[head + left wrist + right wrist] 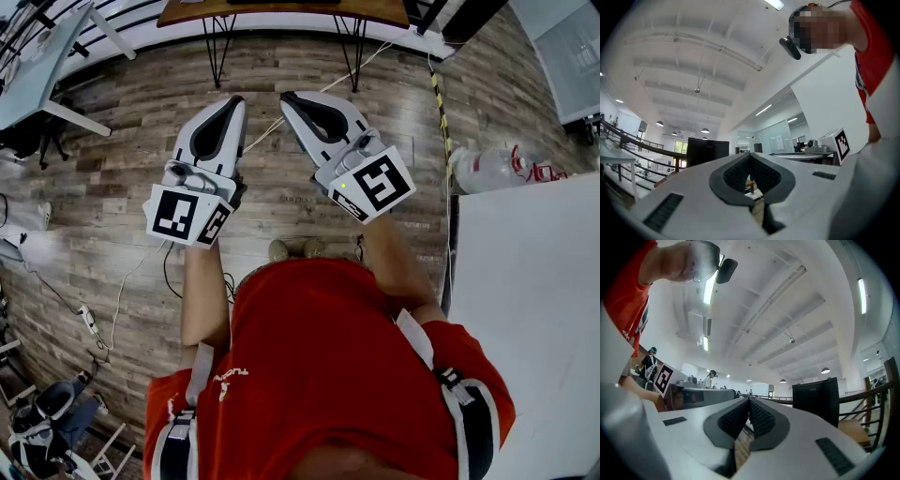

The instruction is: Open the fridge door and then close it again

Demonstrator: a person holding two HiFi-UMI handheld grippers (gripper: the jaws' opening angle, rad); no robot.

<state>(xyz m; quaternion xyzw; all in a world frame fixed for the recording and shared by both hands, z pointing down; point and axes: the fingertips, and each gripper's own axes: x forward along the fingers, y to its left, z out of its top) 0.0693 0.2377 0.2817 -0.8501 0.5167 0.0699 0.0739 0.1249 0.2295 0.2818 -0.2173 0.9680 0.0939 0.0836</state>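
At twelve o'clock ahead, on the table (281, 13), a black cabinet (708, 151) stands, likely the fridge. It is equally near the left gripper (233, 99) and right gripper (289, 97) — both closed, empty.

Table (281, 13) partly beyond top edge

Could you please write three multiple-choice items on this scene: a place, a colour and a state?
1. Where does the big white surface lie in the head view? A) at the right B) at the left C) along the top
2. What colour is the person's shirt? A) blue B) red C) green
3. How do the jaws of the left gripper and the right gripper stand? A) wide apart B) closed on a handle C) together, empty
Key: 1 A, it fills the right edge; 2 B, red cloth covers the torso; 3 C, each gripper view shows them meeting on nothing.
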